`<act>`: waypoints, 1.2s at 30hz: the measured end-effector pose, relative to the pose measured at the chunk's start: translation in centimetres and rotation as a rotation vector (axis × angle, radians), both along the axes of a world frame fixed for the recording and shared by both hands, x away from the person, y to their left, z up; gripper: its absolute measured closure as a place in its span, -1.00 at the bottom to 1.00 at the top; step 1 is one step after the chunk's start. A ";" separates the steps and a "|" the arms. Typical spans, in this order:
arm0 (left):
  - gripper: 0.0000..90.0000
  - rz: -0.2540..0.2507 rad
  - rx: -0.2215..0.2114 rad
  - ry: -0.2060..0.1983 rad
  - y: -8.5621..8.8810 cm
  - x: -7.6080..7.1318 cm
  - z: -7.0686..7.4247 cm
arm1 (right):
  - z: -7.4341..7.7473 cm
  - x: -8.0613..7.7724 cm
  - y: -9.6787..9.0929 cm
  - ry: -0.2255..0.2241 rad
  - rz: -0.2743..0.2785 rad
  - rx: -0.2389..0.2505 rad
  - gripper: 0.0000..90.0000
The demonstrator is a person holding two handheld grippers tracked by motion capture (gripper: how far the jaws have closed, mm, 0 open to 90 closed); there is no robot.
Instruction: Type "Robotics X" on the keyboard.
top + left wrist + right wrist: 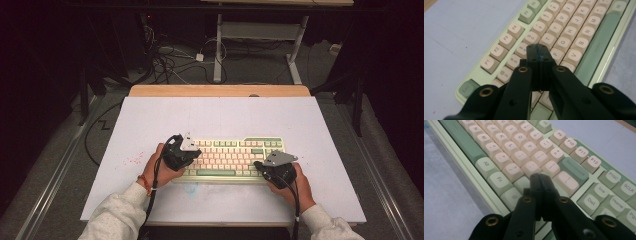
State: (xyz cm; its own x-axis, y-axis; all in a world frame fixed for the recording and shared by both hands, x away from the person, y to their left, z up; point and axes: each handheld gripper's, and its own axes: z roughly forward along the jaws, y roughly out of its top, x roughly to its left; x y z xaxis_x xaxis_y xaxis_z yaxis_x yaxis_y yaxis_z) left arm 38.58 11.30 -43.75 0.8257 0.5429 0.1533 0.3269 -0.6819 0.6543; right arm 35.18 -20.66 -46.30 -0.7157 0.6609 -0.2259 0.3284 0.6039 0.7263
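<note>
Sleeved forearms, both clenched tools, left [192,156], right [258,165], over keyboard [235,150], pale blue tabletop [150,120], dark cabled floor behind

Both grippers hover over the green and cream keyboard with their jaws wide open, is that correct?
Not quite. Both grippers are over the keyboard, but their jaws are shut, pads pressed together. The left gripper view shows this for the left gripper, the right gripper view for the right gripper.

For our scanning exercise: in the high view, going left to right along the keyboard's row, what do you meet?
Person's left hand → left tongs → keyboard → right tongs → person's right hand.
</note>
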 end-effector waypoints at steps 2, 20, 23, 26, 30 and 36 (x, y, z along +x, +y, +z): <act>0.94 -0.008 -0.006 0.008 -0.3 0.2 -0.1 | 0.0 0.0 0.0 -0.001 0.001 -0.001 1.00; 0.94 -0.021 0.022 0.039 -2.5 1.6 -1.1 | 0.0 0.0 0.0 -0.005 0.001 -0.004 1.00; 0.94 -0.024 0.021 0.036 -2.5 1.6 -1.0 | 0.0 0.0 0.0 -0.006 0.001 -0.005 1.00; 0.93 -0.026 0.027 0.034 -2.6 1.5 -1.1 | 0.0 0.0 0.1 -0.007 0.000 -0.006 1.00; 0.93 -0.023 0.022 0.030 -2.5 1.5 -1.0 | 0.0 -0.1 0.1 -0.007 0.000 -0.007 1.00; 0.94 -0.017 0.029 0.022 -2.5 1.5 -0.9 | 0.0 -0.1 0.1 -0.005 -0.001 -0.009 1.00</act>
State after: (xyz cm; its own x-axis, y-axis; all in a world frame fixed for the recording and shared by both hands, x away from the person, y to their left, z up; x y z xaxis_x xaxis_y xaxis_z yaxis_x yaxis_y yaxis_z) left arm 40.10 8.82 -44.62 0.8383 0.5241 0.1502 0.3290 -0.7059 0.6273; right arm 35.12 -20.58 -46.28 -0.7140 0.6592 -0.2359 0.3250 0.6104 0.7223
